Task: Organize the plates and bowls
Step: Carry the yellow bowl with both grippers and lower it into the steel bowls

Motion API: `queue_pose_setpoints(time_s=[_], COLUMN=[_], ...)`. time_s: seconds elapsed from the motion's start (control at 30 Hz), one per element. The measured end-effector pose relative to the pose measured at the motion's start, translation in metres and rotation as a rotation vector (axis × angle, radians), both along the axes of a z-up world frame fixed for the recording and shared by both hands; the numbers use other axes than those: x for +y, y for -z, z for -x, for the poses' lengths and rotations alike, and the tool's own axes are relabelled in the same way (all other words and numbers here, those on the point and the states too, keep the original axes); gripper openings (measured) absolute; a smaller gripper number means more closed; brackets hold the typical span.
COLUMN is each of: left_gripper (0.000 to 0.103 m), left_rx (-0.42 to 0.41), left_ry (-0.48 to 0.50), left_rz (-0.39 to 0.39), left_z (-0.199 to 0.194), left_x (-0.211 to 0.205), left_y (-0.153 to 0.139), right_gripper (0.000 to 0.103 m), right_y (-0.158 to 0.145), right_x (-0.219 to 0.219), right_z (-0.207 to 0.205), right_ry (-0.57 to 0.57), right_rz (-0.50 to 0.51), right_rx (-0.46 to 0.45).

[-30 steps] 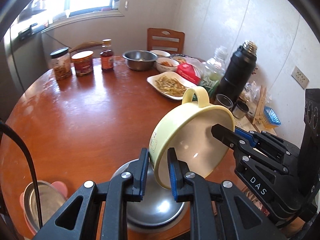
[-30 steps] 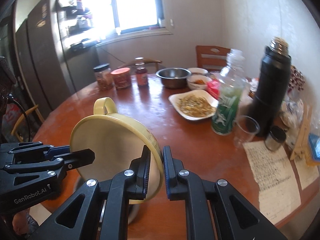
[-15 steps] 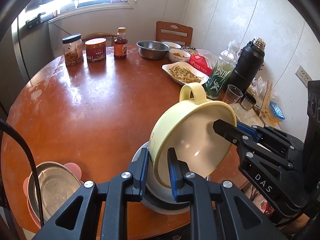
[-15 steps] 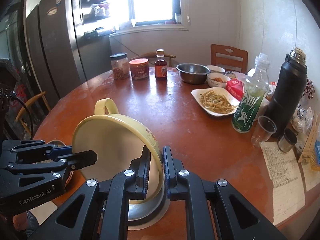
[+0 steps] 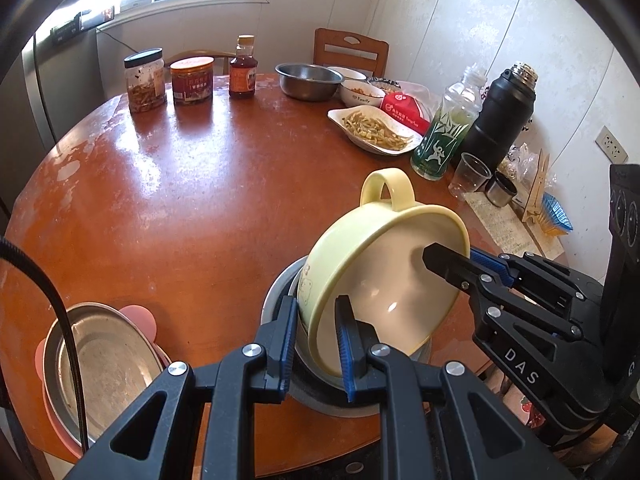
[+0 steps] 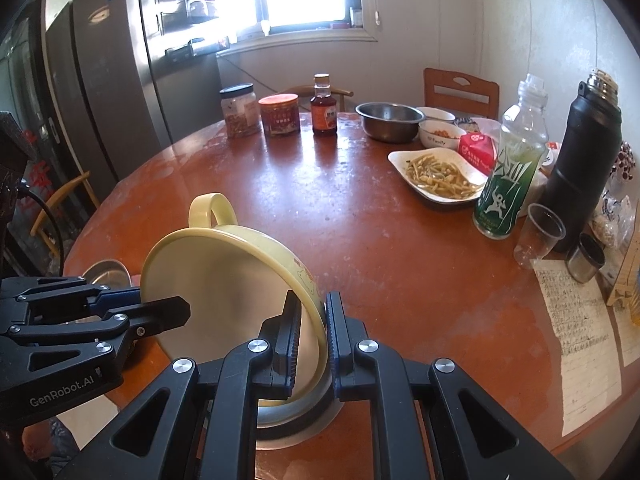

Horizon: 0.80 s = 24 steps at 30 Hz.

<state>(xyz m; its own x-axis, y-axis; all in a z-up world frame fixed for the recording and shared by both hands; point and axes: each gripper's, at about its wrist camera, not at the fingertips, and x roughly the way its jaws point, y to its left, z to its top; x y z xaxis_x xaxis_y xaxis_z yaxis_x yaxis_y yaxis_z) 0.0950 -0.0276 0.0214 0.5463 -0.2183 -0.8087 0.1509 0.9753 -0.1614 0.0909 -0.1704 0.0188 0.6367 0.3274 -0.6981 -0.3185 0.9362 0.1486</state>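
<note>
A pale yellow bowl (image 5: pixel 384 280) with a loop handle is held tilted on edge between both grippers, low over a steel bowl (image 5: pixel 280 296) near the table's front edge. My left gripper (image 5: pixel 316 340) is shut on the yellow bowl's near rim. My right gripper (image 6: pixel 312 340) is shut on the opposite rim of the yellow bowl (image 6: pixel 224 292), and the steel bowl (image 6: pixel 296 428) shows under it. A steel dish on a pink plate (image 5: pixel 100 364) lies at the front left.
On the round wooden table (image 5: pixel 200 184) stand two jars (image 5: pixel 168 80), a sauce bottle (image 5: pixel 242 68), a steel basin (image 5: pixel 308 80), a plate of food (image 5: pixel 372 130), a green bottle (image 5: pixel 444 132), a black flask (image 5: pixel 500 120), a plastic cup (image 5: pixel 468 176) and papers (image 6: pixel 576 320).
Both grippers have lifted back from the table with the yellow bowl still held. The bowl has come down closer to the steel bowl beneath it.
</note>
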Motion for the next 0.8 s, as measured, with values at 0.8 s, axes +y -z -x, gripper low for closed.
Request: queue_pose_setpoints(time_s=[0.8], left_gripper=[0.02], left_rx=[0.084], left_ry=[-0.009], left_rz=[-0.01], left_z=[-0.018], left_x=[-0.004], left_y=[0.024], right_gripper=[0.015], right_y=[0.027], right_x=[0.001], right_z=[-0.015], right_ry=[-0.017], right_rz=[0.01], right_rx=[0.074])
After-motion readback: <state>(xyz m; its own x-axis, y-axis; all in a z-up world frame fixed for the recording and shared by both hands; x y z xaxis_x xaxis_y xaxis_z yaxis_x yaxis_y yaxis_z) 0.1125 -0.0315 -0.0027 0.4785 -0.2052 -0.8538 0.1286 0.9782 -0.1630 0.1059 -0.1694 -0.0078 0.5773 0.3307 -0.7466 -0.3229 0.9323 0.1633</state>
